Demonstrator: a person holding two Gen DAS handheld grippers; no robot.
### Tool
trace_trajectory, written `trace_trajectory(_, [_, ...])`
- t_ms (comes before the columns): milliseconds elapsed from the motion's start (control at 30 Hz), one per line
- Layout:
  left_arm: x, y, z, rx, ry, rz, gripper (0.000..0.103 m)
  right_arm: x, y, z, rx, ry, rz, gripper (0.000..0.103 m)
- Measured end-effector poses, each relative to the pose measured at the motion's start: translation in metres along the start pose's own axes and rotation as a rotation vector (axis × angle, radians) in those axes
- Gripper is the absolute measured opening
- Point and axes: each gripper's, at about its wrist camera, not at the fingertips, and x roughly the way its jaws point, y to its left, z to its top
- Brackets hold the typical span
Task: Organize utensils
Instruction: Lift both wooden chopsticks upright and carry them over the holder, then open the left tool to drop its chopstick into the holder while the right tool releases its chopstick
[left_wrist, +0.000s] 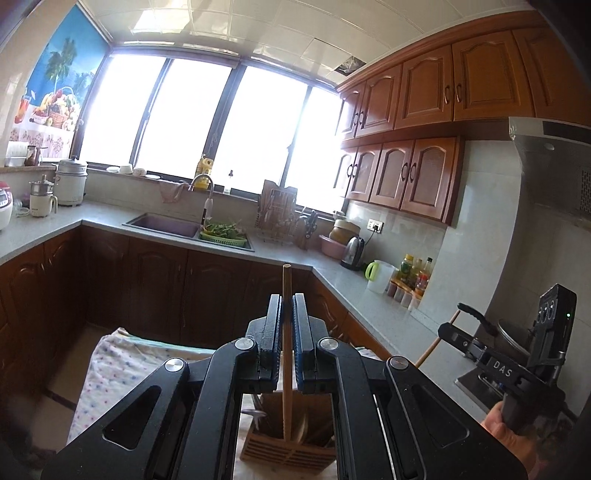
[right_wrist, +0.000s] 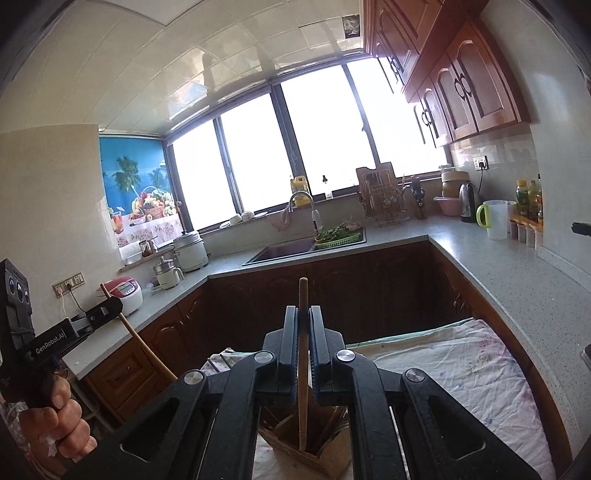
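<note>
The left hand-held gripper is clamped on a pale wooden chopstick, its lower end inside the slatted wooden holder with other utensils. The holder stands on a cloth-covered surface. The right hand-held gripper likewise pinches a second chopstick standing in that holder.

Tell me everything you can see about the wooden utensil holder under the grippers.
The wooden utensil holder is a light brown box with slatted sides and inner compartments. It stands upright on a patterned cloth. Several utensils stand in it, including a metal one. The lower ends of both held sticks reach down into it; no gripper touches it.
</note>
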Motion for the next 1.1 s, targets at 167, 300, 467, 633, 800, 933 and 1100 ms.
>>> trace_trajectory(167, [0.034, 0.006, -0.018, -0.016, 0.017, 0.027, 0.004, 0.022, -0.004, -0.014, -0.01, 0.01, -0.019, 0.005])
trace_trajectory(300, [0.054, 0.01, -0.041, -0.031, 0.046, 0.045, 0.004, 0.036, -0.013, -0.033, 0.01, 0.038, -0.026, 0.005])
trace_trajectory(467, [0.067, 0.011, -0.069, -0.027, 0.078, 0.065, 0.004, 0.046, -0.025, -0.055, 0.048, 0.068, -0.023, 0.005])
trace_trajectory(633, [0.077, 0.012, -0.089, -0.01, 0.124, 0.072, 0.004, 0.056, -0.03, -0.068, 0.072, 0.108, -0.022, 0.006])
trace_trajectory(800, [0.087, 0.018, -0.104, -0.014, 0.189, 0.078, 0.005, 0.063, -0.03, -0.075, 0.075, 0.154, -0.019, 0.006])
trace_trajectory(933, [0.086, 0.016, -0.106, -0.002, 0.185, 0.085, 0.005, 0.062, -0.032, -0.077, 0.075, 0.159, -0.029, 0.006])
trace_trajectory(1100, [0.088, 0.015, -0.105, -0.007, 0.194, 0.088, 0.005, 0.062, -0.035, -0.077, 0.084, 0.166, -0.032, 0.006])
